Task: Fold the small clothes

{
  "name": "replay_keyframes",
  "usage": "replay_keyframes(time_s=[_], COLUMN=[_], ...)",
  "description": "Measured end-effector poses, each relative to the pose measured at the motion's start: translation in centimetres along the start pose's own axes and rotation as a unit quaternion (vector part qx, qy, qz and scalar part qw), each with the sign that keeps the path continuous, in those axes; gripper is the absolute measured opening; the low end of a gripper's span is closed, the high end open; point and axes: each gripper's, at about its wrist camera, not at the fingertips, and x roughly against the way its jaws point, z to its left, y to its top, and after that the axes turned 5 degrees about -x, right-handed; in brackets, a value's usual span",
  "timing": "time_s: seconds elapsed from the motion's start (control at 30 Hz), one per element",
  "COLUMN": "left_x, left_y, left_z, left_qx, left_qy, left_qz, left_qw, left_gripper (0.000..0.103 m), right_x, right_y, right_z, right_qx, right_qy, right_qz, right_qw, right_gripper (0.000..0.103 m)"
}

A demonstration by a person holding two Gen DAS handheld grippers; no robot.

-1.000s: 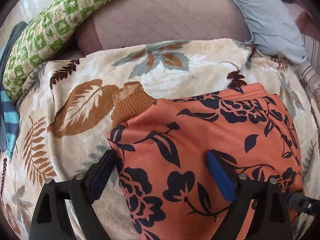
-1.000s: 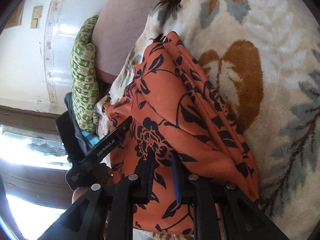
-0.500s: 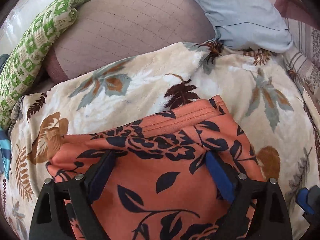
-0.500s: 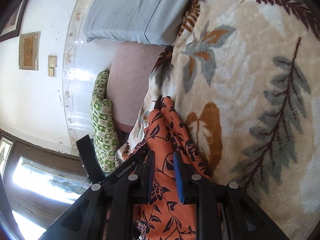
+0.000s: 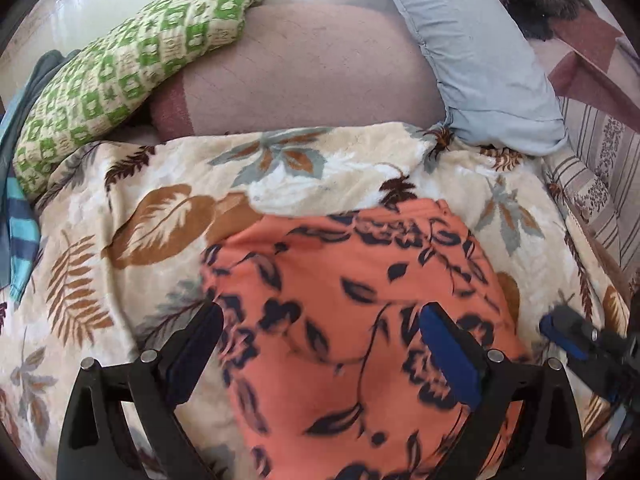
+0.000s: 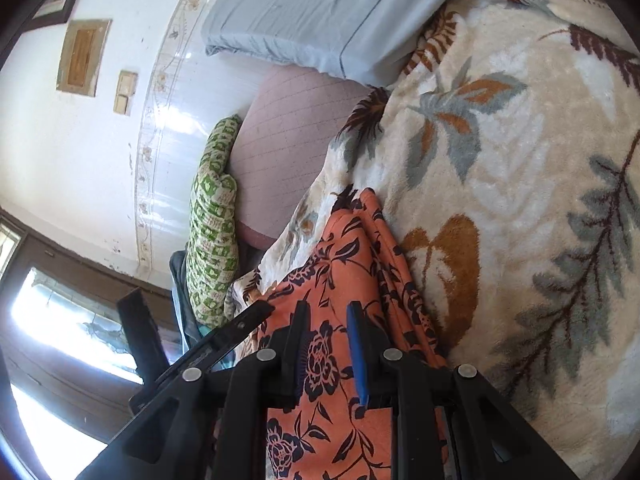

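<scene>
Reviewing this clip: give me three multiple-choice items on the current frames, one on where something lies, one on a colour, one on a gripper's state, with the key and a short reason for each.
1. Where does the orange garment with dark blue flowers lie?
A. On the cream leaf-print fleece blanket
B. On the light blue pillow
C. On a bare floor

2. What colours are on the checked cushion at the blanket's far left?
A. Red and black
B. Green and cream
C. Plain grey

3. How do the jaws of the left gripper stand?
A. Clamped on the pillow
B. Shut on nothing
C. Wide apart above the garment

Key: 1 A, the garment is spread on the blanket. 2 B, green squares on cream show in both views. 3 C, its jaws have just been opening, and the cloth lies flat below them, ungripped.
</scene>
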Motion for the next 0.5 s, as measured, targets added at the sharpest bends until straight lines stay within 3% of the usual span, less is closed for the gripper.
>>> replay_keyframes(time_s=[0.2, 0.3, 0.33, 0.4, 0.5], left_x=[1.0, -1.6, -2.2, -2.1, -0.8], left_y=[-7.8, -10.2, -10.6, -10.5, -9.9], left_z=[1.0, 0.7, 1.0, 1.8, 1.7], left_qx=[-0.035, -0.038, -0.021, 0.019, -0.001], left_qy=[0.033, 0.028, 0.019, 0.0, 0.015], left_qz=[0.02, 0.053, 0.065, 0.072, 0.06], left_qw=[0.9986, 0.9975, 0.9975, 0.9972, 0.9981], left_gripper=[0.099, 0.103, 0.103, 0.103, 0.103], right_x=[-2.5, -4.7, -5.5, -5.8, -5.7], right_y=[-2.0, -2.9, -3.3, -3.4, -3.2], right_z=[1.8, 0.9, 0.2, -0.3, 0.5], right_qx=[0.038, 0.027, 0.019, 0.012, 0.023], right_qy=[-0.012, -0.076, -0.098, -0.096, -0.097], right_qz=[0.049, 0.097, 0.115, 0.12, 0.116], right_qw=[0.998, 0.992, 0.988, 0.988, 0.988], right_gripper=[0.021, 0.021, 0.02, 0.02, 0.02])
